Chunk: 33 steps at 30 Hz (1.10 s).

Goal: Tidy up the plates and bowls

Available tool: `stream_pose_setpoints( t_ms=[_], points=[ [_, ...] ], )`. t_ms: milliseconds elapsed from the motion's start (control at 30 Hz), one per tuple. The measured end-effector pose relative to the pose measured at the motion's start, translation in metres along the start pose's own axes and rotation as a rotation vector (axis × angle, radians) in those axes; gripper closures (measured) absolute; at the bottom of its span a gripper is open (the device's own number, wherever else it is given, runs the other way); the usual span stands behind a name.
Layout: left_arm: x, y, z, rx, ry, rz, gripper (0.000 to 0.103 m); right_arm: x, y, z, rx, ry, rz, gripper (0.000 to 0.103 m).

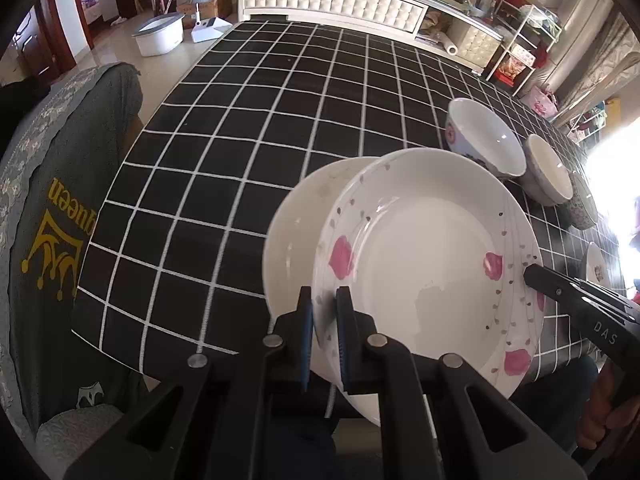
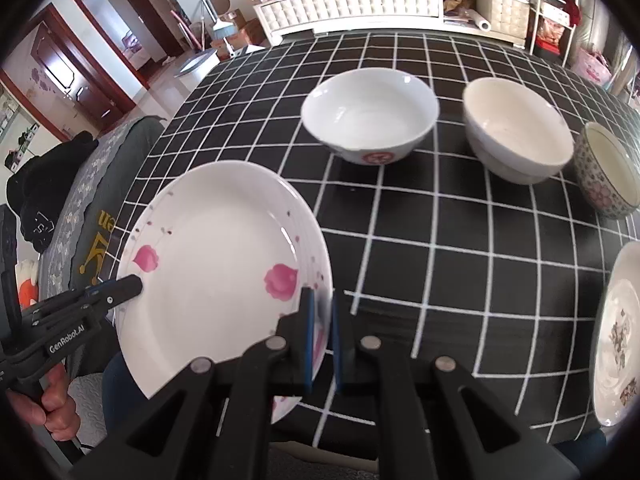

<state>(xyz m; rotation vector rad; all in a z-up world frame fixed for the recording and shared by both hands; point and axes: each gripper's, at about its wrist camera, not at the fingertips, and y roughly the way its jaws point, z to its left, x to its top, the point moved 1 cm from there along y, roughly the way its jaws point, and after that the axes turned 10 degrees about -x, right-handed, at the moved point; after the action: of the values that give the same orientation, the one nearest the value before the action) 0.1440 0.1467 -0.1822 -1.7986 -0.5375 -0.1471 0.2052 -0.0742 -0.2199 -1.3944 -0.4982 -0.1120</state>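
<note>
A white plate with pink flowers (image 1: 432, 264) (image 2: 224, 256) is held tilted over the table's near edge. My left gripper (image 1: 324, 296) is shut on its left rim and shows in the right wrist view as well (image 2: 134, 282). My right gripper (image 2: 322, 298) is shut on the opposite rim, and its tip (image 1: 534, 274) reaches in from the right. A plain white plate (image 1: 296, 220) lies on the cloth just behind and partly under the flowered one. A white bowl (image 2: 372, 116), a cream bowl (image 2: 516, 128) and a patterned bowl (image 2: 608, 168) stand in a row farther back.
The table (image 1: 240, 140) wears a black cloth with a white grid. Another decorated plate (image 2: 616, 336) lies at the right edge. A chair with a grey cover (image 1: 60, 220) stands at the left. A white cabinet (image 1: 332, 0) runs behind the table.
</note>
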Motion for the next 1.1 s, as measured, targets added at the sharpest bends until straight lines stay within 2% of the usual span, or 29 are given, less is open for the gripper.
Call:
stream_pose_setpoints(
  t_ms=[667, 1033, 1100],
  points=[
    [0.014, 0.020, 0.030, 0.033, -0.020, 0.013, 0.094, 0.010, 0.030, 0.028, -0.023, -0.042, 0.051, 0.092],
    [0.015, 0.024, 0.035, 0.023, -0.049, 0.008, 0.094, 0.012, 0.029, 0.025, -0.021, -0.038, 0.035, 0.092],
    [0.013, 0.021, 0.036, 0.022, -0.054, 0.003, 0.094, 0.011, 0.024, 0.027, -0.041, -0.052, 0.013, 0.092]
  ],
)
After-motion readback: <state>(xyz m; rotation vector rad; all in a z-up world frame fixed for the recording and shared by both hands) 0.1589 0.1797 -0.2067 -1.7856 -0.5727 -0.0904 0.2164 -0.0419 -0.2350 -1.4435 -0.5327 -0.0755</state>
